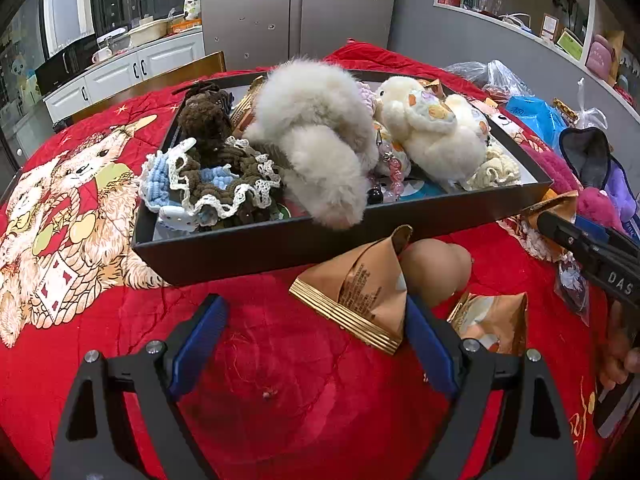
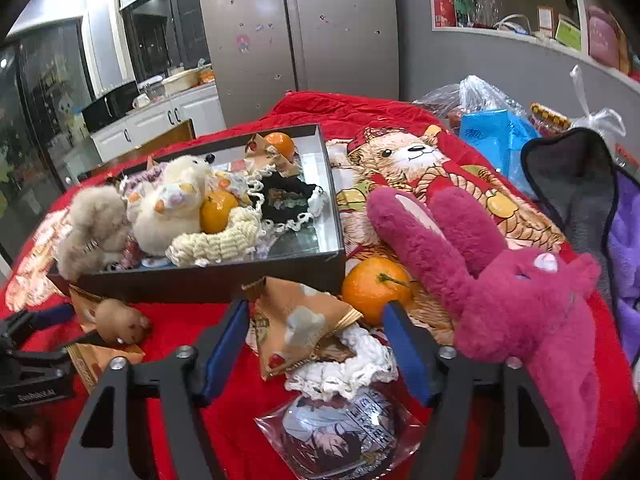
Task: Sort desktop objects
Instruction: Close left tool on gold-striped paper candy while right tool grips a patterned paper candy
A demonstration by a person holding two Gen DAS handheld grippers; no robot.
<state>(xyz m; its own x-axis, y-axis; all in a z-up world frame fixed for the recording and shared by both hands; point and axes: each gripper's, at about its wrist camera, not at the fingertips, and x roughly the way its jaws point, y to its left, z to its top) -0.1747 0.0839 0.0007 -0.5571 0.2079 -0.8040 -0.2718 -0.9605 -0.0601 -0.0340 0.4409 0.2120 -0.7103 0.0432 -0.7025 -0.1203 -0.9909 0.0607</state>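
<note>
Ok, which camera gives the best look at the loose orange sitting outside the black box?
The right wrist view. The orange lies in plain sight on the red blanket, just past the box's near corner and beside the pink plush rabbit, stem showing. The left wrist view does not show it at all; only snack packets lie before the box there.

Three oranges [image 2: 376, 289], three snack packets [image 1: 360, 300], one box [image 2: 208, 280]

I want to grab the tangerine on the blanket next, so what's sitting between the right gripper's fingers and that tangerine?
In the right wrist view, a tan snack packet lies between the right gripper and the tangerine, resting on a white lace scrunchie.
</note>
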